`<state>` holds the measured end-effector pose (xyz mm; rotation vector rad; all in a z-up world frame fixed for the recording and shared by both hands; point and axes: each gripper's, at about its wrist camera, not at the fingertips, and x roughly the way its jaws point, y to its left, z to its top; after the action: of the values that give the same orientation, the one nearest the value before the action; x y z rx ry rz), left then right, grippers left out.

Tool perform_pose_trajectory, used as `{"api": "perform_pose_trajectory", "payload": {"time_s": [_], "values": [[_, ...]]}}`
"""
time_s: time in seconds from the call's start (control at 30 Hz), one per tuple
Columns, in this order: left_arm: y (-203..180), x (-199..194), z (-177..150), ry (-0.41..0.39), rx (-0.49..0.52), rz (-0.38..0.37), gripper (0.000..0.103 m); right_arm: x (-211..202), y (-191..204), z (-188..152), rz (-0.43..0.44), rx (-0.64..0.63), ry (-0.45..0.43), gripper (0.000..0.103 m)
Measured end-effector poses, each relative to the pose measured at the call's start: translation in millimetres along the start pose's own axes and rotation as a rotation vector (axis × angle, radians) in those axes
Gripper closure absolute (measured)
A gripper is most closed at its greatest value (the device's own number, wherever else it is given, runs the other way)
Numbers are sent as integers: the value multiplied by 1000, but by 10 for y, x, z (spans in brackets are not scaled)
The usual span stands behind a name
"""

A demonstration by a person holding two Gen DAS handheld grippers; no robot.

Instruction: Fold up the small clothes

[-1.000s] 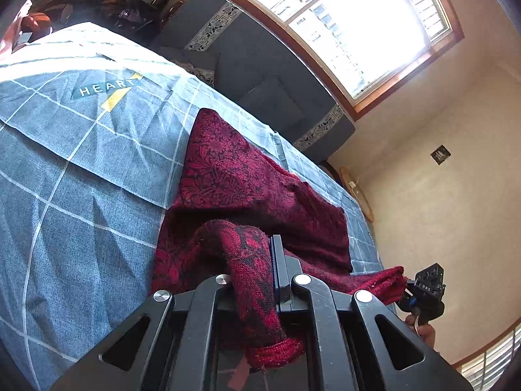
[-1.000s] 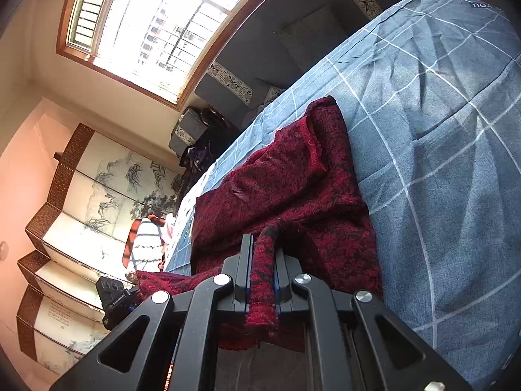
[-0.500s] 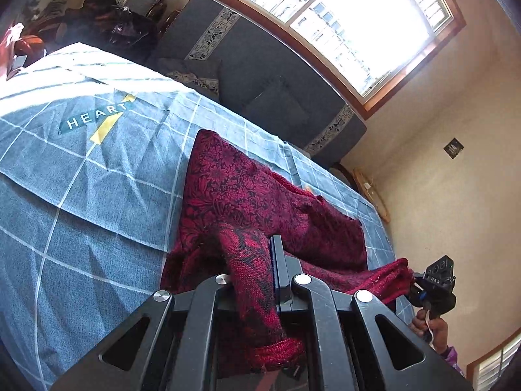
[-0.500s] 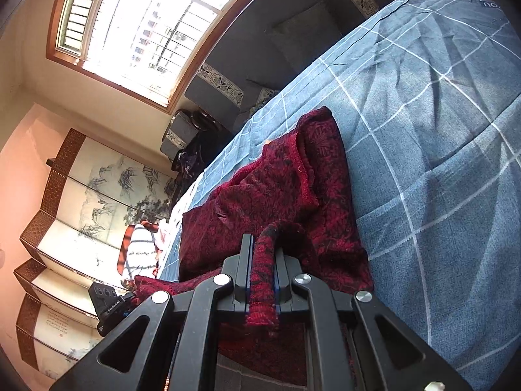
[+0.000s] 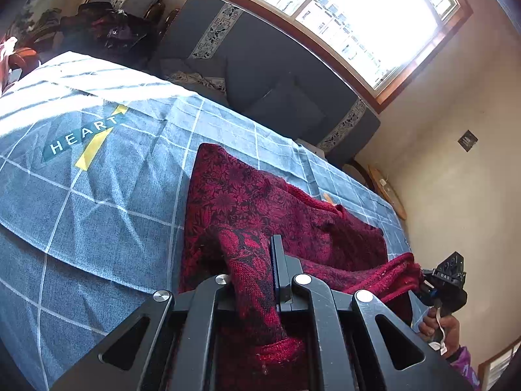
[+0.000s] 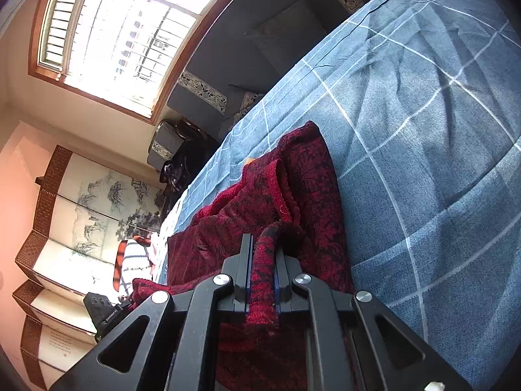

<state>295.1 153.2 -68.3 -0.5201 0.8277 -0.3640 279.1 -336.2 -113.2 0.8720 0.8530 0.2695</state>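
Note:
A dark red patterned knit garment (image 5: pixel 260 202) lies on a blue checked bedcover (image 5: pixel 97 195), its near edge lifted. My left gripper (image 5: pixel 260 260) is shut on a bunched corner of that edge. My right gripper (image 6: pixel 262 254) is shut on the other corner; the garment (image 6: pixel 293 195) spreads away from it over the bedcover (image 6: pixel 439 163). The right gripper (image 5: pixel 439 286) also shows at the far right of the left wrist view, the left gripper (image 6: pixel 107 312) at the lower left of the right wrist view. The hem hangs stretched between them.
A dark sofa (image 5: pixel 276 75) stands under a bright window (image 5: pixel 358 9) past the bed's far side. A folding painted screen (image 6: pixel 81 228) and a dark bag (image 6: pixel 182 159) stand at the bed's left end. Striped clothing (image 6: pixel 130 270) lies near the screen.
Both grippers have moved forward over the bed with the hem held, carrying the near edge toward the garment's far part. The cloth bunches more beneath them.

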Motion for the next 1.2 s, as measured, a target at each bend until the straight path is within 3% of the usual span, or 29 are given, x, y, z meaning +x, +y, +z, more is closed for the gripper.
{"api": "perform_pose_trajectory", "payload": {"time_s": [0.6,0.77,0.87,0.93,0.97,1.0,1.03,1.1,1.17,1.2], "values": [[16,292,268,-44,-10,47,93,195,-3,266,24,31,-34,91],[61,408,313,-35,-35,55,89,259,-49,332,80,73,-48,88],[63,436,321,-24,-59,53,86,204,-74,341,110,84,-90,73],[70,462,328,-5,-79,66,83,90,-150,349,152,119,-156,41],[78,474,327,10,-92,69,75,21,-188,346,181,136,-191,35],[88,476,326,16,-104,62,61,-44,-222,344,199,149,-217,33],[95,458,323,5,-115,48,53,-100,-251,343,212,155,-229,33],[110,368,328,-48,-138,20,26,-179,-293,322,227,157,-230,33],[123,252,352,-110,-166,15,9,-238,-309,270,225,141,-224,33],[124,185,370,-145,-173,22,7,-259,-312,232,222,131,-218,33]]}}
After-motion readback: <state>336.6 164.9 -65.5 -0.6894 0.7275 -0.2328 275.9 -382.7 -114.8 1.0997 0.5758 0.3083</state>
